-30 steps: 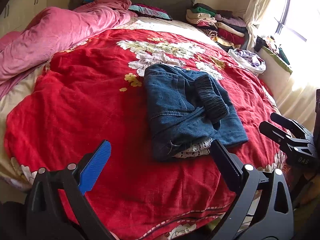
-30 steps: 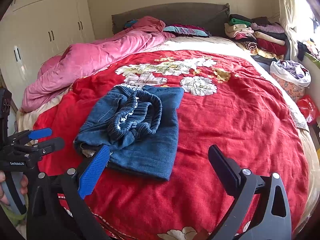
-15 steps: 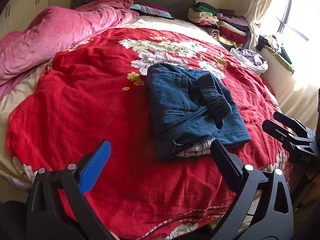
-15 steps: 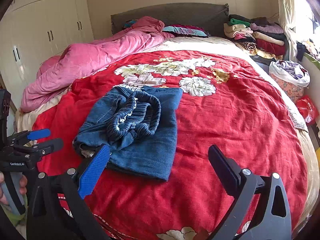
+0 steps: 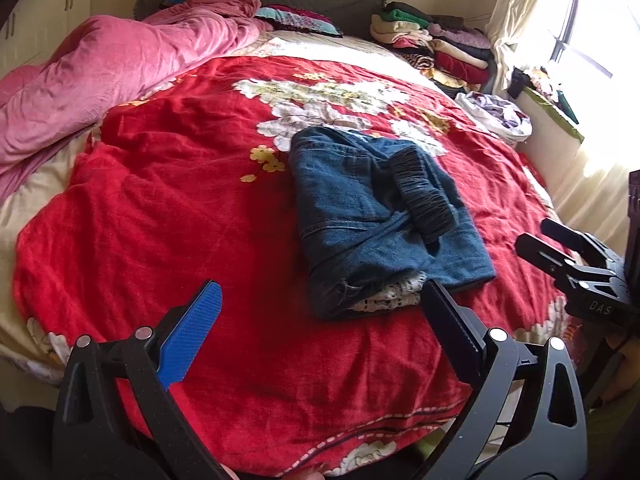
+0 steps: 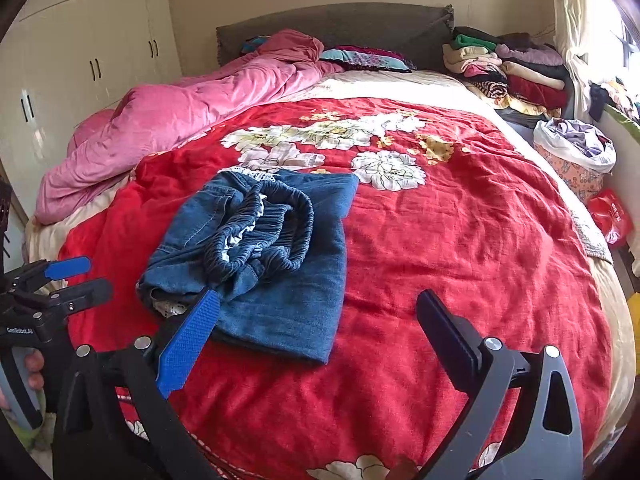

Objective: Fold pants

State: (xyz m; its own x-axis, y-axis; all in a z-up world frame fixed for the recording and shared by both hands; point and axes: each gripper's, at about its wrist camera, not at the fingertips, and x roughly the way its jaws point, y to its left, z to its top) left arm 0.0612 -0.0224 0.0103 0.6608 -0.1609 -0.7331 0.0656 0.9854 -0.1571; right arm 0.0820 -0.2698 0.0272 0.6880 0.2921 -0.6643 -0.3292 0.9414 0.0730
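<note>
The blue denim pants (image 5: 376, 216) lie folded into a compact bundle on the red flowered blanket (image 5: 168, 208), elastic waistband on top. They also show in the right wrist view (image 6: 260, 252). My left gripper (image 5: 320, 312) is open and empty, held back from the bundle's near edge. My right gripper (image 6: 316, 320) is open and empty, near the bundle's front corner. Each gripper shows in the other's view: the right one (image 5: 560, 244) at the bed's right edge, the left one (image 6: 68, 280) at the left edge.
A pink duvet (image 6: 180, 112) is heaped along the bed's far left. Stacked folded clothes (image 6: 508, 68) sit at the far right by the headboard. A bag of laundry (image 6: 576, 152) stands beside the bed. White wardrobes (image 6: 88, 52) line the left wall.
Both grippers have drifted slightly; the pants have not moved and both grippers stay open and empty.
</note>
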